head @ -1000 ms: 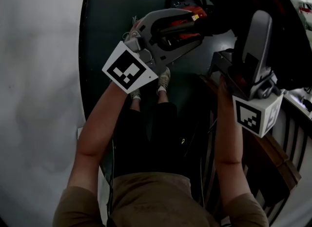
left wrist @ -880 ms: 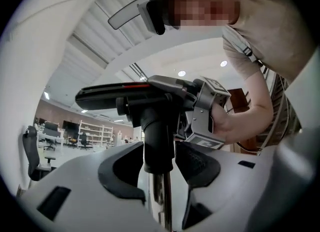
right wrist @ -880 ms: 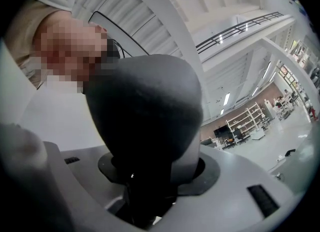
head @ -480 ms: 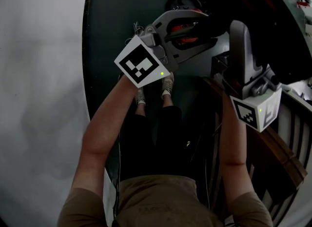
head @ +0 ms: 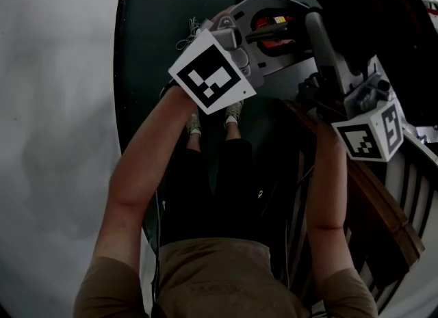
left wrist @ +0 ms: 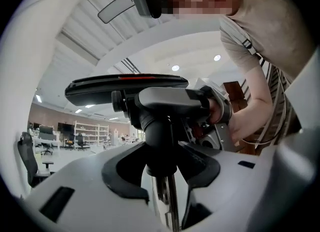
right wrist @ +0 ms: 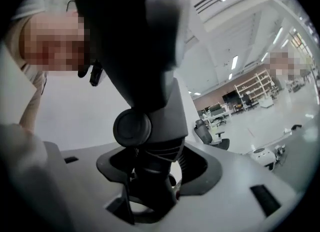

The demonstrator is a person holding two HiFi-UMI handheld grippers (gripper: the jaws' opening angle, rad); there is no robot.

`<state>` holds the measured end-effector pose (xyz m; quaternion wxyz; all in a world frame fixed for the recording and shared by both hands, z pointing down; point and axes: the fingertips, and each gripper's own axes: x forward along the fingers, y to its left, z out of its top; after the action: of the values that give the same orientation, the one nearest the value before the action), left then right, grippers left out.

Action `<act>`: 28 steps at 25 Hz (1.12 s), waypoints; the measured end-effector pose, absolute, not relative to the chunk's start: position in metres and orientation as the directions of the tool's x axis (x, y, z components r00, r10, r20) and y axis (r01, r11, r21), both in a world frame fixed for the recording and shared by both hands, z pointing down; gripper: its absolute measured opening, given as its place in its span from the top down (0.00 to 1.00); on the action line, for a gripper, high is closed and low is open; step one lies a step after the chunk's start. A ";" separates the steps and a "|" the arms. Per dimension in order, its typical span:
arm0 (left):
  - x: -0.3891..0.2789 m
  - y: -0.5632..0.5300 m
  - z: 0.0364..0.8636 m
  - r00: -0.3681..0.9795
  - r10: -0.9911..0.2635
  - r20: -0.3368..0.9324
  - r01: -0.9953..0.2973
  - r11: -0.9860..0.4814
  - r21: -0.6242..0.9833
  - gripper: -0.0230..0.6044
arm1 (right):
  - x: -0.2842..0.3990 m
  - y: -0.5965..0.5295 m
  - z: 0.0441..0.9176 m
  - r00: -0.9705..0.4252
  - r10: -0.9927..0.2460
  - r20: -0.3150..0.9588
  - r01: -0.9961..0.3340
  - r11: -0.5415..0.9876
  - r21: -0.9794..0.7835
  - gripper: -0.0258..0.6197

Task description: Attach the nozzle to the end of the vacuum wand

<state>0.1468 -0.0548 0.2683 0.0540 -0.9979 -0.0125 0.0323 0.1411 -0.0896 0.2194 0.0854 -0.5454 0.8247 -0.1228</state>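
The floor nozzle has a black head with a red strip (left wrist: 127,87) on a grey and black neck. My left gripper (left wrist: 160,162) is shut on the neck's black tube (left wrist: 159,143). From above, the nozzle's red parts (head: 275,28) show past that gripper's marker cube (head: 212,81). My right gripper (right wrist: 150,183) has a dark ribbed joint (right wrist: 152,163) between its jaws, below a round black pivot (right wrist: 132,128). These jaws have just been closing on it. I cannot make out the wand's end.
A wooden railing (head: 383,207) runs along the right, close under my right arm. I stand on a dark round mat (head: 157,9), my shoes (head: 233,113) below the grippers, with pale floor (head: 55,139) to the left. Office chairs (left wrist: 29,152) stand far off.
My right gripper has tipped from upright to leaning in toward the nozzle, its cube swinging right. The left gripper with the nozzle has shifted a little right and up in the picture.
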 end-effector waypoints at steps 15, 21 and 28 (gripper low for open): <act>0.150 -0.062 0.325 0.999 -0.031 -0.029 -0.033 -0.998 -0.062 0.70 | 0.148 -0.093 0.212 -0.455 -0.882 -0.124 -0.788 0.464 -0.406 0.60; 0.147 -0.059 0.327 0.999 -0.030 -0.026 -0.032 -0.998 -0.063 0.71 | 0.162 -0.098 0.225 -0.491 -0.865 -0.101 -0.694 0.459 -0.555 0.60; 0.145 -0.062 0.326 0.999 -0.035 -0.009 -0.036 -0.998 -0.046 0.71 | 0.154 -0.103 0.223 -0.500 -0.863 -0.075 -0.705 0.456 -0.543 0.60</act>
<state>0.1446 -0.0620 0.3261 0.0231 -0.9996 0.0178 0.0041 0.1544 -0.1028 0.2234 0.1729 -0.4690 0.8356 -0.2280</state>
